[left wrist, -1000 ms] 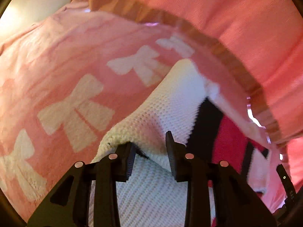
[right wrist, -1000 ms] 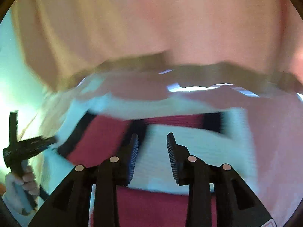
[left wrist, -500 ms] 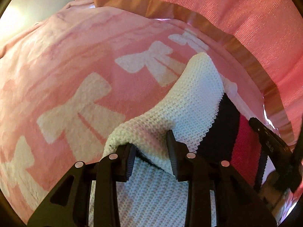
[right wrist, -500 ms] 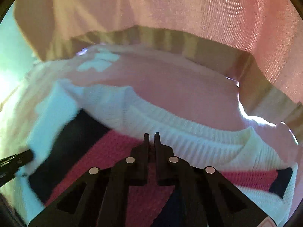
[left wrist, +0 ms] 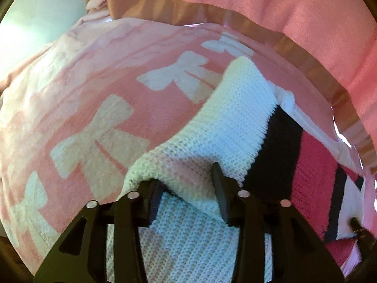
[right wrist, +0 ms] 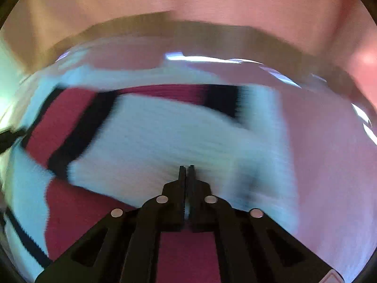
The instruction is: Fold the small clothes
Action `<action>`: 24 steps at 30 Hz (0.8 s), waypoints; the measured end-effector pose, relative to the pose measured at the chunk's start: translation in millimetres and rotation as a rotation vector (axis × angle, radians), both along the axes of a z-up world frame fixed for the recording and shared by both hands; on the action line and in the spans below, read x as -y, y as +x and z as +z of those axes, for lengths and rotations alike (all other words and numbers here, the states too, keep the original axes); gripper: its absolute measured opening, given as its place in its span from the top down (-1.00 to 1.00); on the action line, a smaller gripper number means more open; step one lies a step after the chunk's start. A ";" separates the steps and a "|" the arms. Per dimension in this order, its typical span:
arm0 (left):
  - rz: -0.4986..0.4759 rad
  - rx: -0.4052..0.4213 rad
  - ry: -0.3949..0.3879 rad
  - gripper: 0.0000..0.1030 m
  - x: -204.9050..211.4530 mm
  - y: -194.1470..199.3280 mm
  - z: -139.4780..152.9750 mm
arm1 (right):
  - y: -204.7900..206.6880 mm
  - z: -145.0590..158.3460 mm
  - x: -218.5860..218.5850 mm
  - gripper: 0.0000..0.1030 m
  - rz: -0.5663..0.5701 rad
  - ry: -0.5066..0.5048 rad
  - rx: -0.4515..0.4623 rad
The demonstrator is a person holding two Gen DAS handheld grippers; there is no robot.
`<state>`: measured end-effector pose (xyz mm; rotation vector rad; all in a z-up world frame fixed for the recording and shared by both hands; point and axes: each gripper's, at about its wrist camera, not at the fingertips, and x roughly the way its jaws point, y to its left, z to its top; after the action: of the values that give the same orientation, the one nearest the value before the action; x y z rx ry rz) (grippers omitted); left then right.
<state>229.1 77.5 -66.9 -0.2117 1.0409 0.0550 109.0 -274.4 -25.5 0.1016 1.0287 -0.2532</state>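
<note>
A small knit sweater point(left wrist: 238, 122), white with black and red blocks, lies on a pink blanket with white bows point(left wrist: 99, 127). My left gripper point(left wrist: 186, 188) has its jaws apart with a bulging white fold of the sweater between them. In the right wrist view, blurred by motion, my right gripper point(right wrist: 186, 168) is shut on white sweater fabric point(right wrist: 165, 141) and holds it over the red part. The right gripper's tip shows at the lower right of the left wrist view point(left wrist: 358, 228).
A pink curtain or cloth point(left wrist: 259, 7) hangs behind a wooden edge point(left wrist: 306, 54) beyond the blanket. A pale wall point(left wrist: 35, 18) shows at the far left. The blanket spreads widely to the left of the sweater.
My right gripper went from open to shut on the sweater and now moves with the fabric, blurring its view. My left gripper has stayed in place around the white fold.
</note>
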 end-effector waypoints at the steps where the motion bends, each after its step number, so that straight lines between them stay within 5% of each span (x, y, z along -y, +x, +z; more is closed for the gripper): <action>1: -0.011 0.005 0.004 0.19 1.8 -3.9 1.8 | -16.6 12.5 6.5 0.79 -0.025 0.030 0.036; 5: -0.089 0.022 0.020 -0.12 2.9 -35.8 11.5 | -105.7 45.4 10.5 0.72 -0.093 0.120 0.148; 7: -0.117 0.025 -0.005 -0.19 -3.1 -59.2 17.6 | -151.1 46.6 3.8 0.20 -0.127 0.149 0.182; 9: -0.139 0.046 -0.031 -0.34 -11.8 -83.5 23.5 | -198.6 39.9 -1.3 0.04 -0.161 0.162 0.198; 13: -0.157 0.069 -0.031 -0.38 -35.3 -147.4 18.8 | -269.8 7.8 -14.8 0.04 -0.217 0.275 0.159; 19: -0.128 -0.020 -0.086 -0.42 -71.1 -226.1 -13.5 | -313.8 -35.0 -57.0 0.03 -0.162 0.402 0.081; 24: -0.145 0.027 -0.133 -0.58 -81.5 -267.6 -16.4 | -320.0 -44.4 -76.4 -0.07 -0.116 0.433 0.101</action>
<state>-38.5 159.0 -83.2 -0.2562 1.0316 -0.1477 -211.0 -198.1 -69.9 0.5618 0.9651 -0.1258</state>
